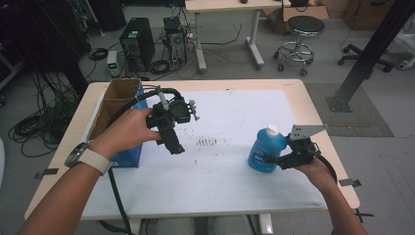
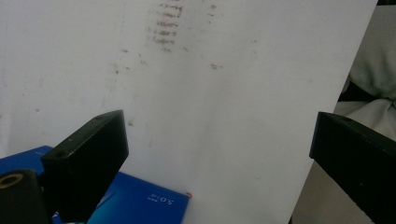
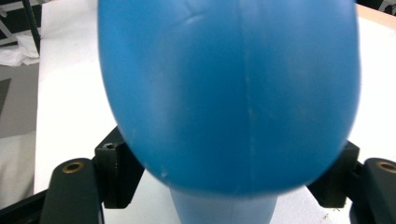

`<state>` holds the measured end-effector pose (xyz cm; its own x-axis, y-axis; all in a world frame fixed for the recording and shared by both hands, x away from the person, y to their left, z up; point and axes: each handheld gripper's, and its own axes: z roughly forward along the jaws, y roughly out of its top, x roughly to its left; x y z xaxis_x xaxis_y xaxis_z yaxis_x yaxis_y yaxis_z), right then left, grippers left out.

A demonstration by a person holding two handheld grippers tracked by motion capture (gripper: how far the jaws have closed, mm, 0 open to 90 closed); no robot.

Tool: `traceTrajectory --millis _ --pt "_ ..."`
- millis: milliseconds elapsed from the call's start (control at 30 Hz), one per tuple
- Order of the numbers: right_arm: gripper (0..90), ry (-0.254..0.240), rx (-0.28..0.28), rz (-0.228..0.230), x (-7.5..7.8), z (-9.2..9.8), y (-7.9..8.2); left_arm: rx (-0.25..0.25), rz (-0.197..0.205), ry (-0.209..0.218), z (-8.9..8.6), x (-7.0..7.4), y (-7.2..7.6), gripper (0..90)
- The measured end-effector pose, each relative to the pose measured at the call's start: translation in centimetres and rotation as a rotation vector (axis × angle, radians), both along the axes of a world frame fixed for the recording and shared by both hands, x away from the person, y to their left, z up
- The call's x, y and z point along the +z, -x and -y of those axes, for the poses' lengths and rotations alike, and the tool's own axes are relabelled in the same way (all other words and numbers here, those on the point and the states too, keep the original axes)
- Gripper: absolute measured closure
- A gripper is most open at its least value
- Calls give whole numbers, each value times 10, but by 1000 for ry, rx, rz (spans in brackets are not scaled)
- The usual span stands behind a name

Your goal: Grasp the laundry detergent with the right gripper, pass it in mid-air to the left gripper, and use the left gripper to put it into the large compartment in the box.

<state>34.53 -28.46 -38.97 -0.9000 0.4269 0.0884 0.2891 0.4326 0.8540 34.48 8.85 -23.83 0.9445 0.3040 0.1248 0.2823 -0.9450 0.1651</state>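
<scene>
A blue plastic bottle (image 1: 265,149) with a white cap leans slightly on the right side of the white sheet (image 1: 230,186). My right gripper (image 1: 274,159) comes at it from the right, with one jaw on each side of its lower body. In the right gripper view the bottle (image 3: 229,93) bulges over both jaws, and the pads press its sides. My left gripper (image 1: 173,144) hangs above the left part of the sheet, pointing down. Its jaws stand wide apart with nothing between them (image 2: 219,154).
A blue box (image 1: 128,155) lies at the sheet's left edge under my left hand, and it also appears as the blue box (image 2: 140,200) below the left jaw. An open cardboard box (image 1: 115,100) stands behind it. Faint brown marks (image 1: 206,142) stain the sheet's middle.
</scene>
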Motion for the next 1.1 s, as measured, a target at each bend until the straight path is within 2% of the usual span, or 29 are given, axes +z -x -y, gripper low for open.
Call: traceTrajectory --millis 467,600,1000,1067,1100 --pt "350 -2 1 19 1 0 0 3 0 3 0 0 0 50" --pt "421 0 13 29 2 0 0 4 1 1 -1 0 0 50" --pt "446 -5 22 31 2 1 1 5 1 10 -1 1 -1 50" --pt "448 -13 30 21 4 2 1 5 3 12 -1 3 0 51" --pt "449 -13 34 33 11 3 2 1 4 15 0 4 0 51"
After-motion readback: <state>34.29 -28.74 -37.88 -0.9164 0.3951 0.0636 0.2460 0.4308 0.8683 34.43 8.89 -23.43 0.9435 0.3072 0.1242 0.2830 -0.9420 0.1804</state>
